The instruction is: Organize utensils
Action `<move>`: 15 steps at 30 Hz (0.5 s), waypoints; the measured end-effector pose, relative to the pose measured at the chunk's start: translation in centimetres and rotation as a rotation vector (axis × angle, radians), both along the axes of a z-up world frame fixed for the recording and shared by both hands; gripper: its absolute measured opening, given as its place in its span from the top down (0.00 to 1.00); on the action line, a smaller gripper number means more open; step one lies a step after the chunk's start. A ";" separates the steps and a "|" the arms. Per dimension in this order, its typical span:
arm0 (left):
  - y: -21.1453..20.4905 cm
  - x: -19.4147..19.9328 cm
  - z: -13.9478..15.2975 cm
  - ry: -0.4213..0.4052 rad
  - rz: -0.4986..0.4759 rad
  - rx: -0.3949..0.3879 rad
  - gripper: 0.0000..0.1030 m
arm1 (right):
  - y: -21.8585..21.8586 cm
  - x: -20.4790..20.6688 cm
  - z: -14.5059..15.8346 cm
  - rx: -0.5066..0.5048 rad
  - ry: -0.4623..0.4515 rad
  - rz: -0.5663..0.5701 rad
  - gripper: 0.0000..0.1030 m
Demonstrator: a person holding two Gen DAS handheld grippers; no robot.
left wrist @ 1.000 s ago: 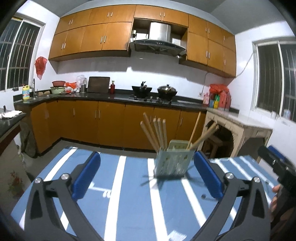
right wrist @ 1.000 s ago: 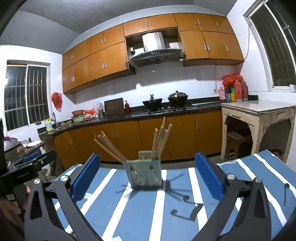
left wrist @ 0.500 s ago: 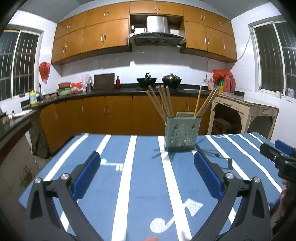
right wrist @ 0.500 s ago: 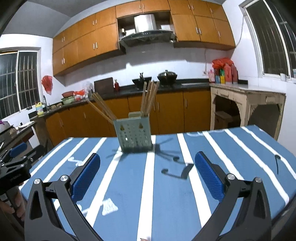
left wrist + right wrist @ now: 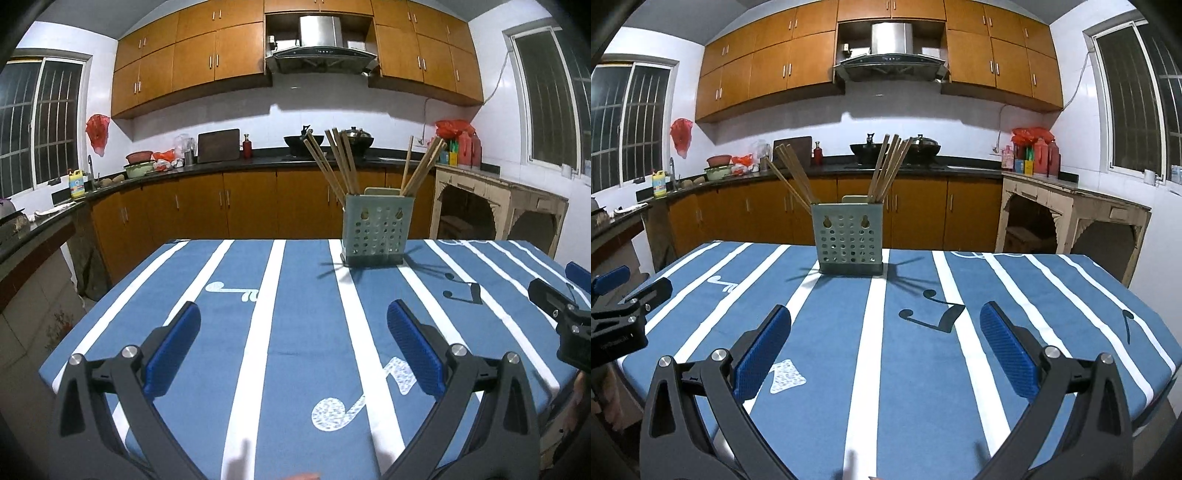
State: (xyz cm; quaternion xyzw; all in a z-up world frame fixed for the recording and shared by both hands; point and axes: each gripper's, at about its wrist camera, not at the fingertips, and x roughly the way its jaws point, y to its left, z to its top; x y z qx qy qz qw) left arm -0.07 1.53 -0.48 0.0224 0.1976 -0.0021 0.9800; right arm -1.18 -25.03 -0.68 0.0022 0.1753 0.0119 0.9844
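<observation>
In the left wrist view, the left gripper [image 5: 293, 343] hangs over the near part of a table [image 5: 295, 295] covered with a blue cloth with white stripes. Its blue-padded fingers [image 5: 173, 349] are spread wide apart with nothing between them. Far ahead of the fingertips, and a little to the right of the gap between them, a pale green perforated holder [image 5: 375, 230] stands upright near the table's far edge. Wooden chopsticks [image 5: 334, 162] lean out of it in two bunches, one fanning left and one right. Well off to the right of the right finger, part of the other gripper shows at the frame edge.

In the right wrist view, the right gripper [image 5: 885, 343] is likewise released, its pads [image 5: 1006, 349] wide apart and holding nothing. The holder [image 5: 848, 240] stands far beyond the fingertips, a little left of the gap, with chopsticks [image 5: 886, 166] sticking up from both ends. The left gripper [image 5: 624, 314] appears well out to the left of the left finger.
</observation>
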 end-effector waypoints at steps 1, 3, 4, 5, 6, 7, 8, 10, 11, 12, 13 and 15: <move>-0.1 0.0 -0.1 0.001 0.001 0.002 0.04 | 0.0 0.0 -0.1 -0.001 0.002 -0.006 0.02; -0.3 0.2 -0.2 0.003 0.006 0.011 0.04 | 0.0 0.0 -0.2 -0.001 0.007 -0.013 0.02; -0.4 0.2 -0.2 0.004 0.007 0.012 0.04 | 0.0 0.0 -0.3 0.000 0.008 -0.015 0.02; -0.4 0.2 -0.3 0.007 0.008 0.012 0.04 | 0.0 0.0 -0.4 0.002 0.012 -0.016 0.02; -0.4 0.2 -0.4 0.011 0.007 0.010 0.04 | -0.1 0.0 -0.4 0.005 0.015 -0.016 0.02; -0.4 0.2 -0.5 0.014 0.006 0.008 0.04 | -0.1 0.0 -0.5 0.007 0.017 -0.016 0.02; -0.4 0.2 -0.5 0.016 0.006 0.007 0.04 | -0.1 0.0 -0.5 0.008 0.019 -0.017 0.02; -0.4 0.2 -0.7 0.020 0.005 0.006 0.04 | -0.1 0.0 -0.6 0.010 0.021 -0.018 0.02; -0.4 0.2 -0.7 0.021 0.004 0.006 0.04 | -0.1 0.0 -0.7 0.010 0.022 -0.019 0.02; -0.4 0.2 -0.7 0.021 0.004 0.006 0.04 | -0.1 0.0 -0.7 0.010 0.023 -0.020 0.02; -0.4 0.2 -0.8 0.021 0.004 0.005 0.04 | -0.1 0.0 -0.7 0.010 0.024 -0.021 0.02; -0.4 0.2 -0.7 0.021 0.004 0.006 0.04 | -0.1 0.0 -0.7 0.011 0.024 -0.020 0.02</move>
